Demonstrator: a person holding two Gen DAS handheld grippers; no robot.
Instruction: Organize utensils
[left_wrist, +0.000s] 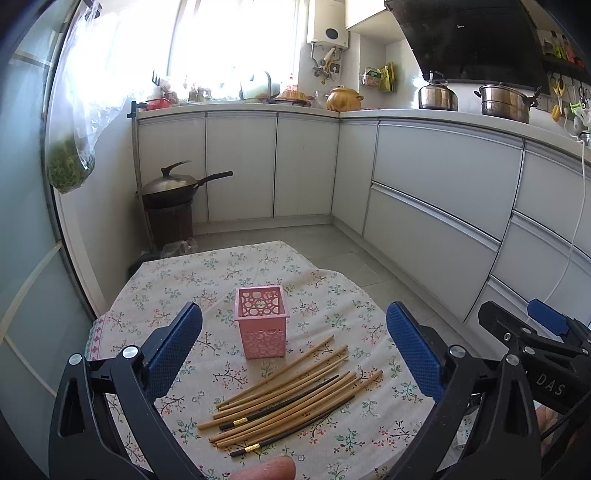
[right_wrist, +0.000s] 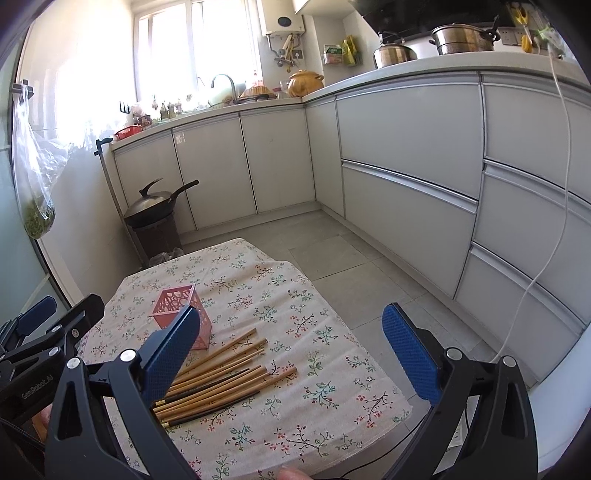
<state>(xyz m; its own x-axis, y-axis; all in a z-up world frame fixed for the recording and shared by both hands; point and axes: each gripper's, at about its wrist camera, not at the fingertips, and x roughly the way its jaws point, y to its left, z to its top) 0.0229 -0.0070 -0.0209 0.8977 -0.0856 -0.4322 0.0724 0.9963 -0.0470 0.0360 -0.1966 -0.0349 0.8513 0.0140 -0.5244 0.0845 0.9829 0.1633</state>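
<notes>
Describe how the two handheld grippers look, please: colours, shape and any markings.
Both are black plastic frames with triangular cut-outs and silver rivets at the joints. Each finger carries a blue pad with a fine dotted texture, as on the left gripper and the right gripper. White lettering marks the bodies: "DAS" on the right one, "GenRobot.AI" on the left one. No sleeves are visible.

Each gripper has a black plastic frame with triangular cut-outs, silver screws at the joints, and two fingers faced with blue dimpled pads (left_wrist: 413, 350). The left gripper (left_wrist: 294, 349) carries white "GenRobot.AI" lettering on its side. The right gripper (right_wrist: 291, 354) shows "DAS".
</notes>
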